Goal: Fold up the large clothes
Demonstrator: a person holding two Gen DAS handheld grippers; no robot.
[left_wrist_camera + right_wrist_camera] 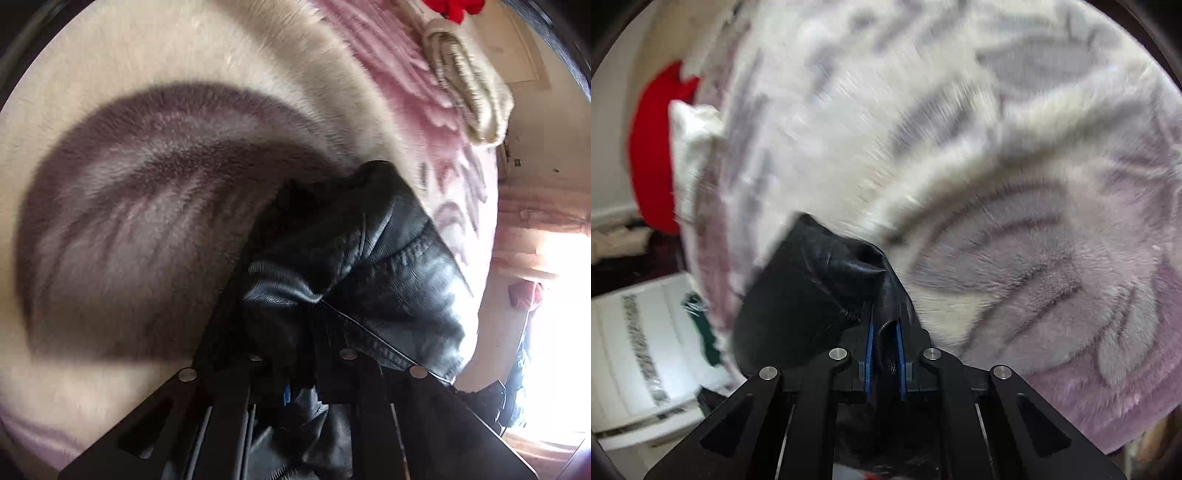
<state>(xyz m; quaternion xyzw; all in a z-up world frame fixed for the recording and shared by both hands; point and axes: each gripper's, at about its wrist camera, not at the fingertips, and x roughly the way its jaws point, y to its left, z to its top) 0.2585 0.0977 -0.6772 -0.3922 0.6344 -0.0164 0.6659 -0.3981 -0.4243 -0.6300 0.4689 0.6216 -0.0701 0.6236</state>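
— Both tongs have leather in them! Right gripper [885, 334] pinches a narrow fold of the black leather jacket [812, 280] between its blue pads [868, 350], jaws nearly together.

— And the left gripper [295, 373]?

— Buried in bunched jacket [362, 258], apparently clamped on it; its tips are hidden under the leather.

— Where's the garment sitting?

— Hanging from both grips above the plush blanket [1015, 184] on the bed, not laid flat.

— The risk?

— That right pinch looks thin. Heavy, slick leather could slide out if it's swung. Blur suggests fast motion. And the bunched side may land creased, spoiling the fold.
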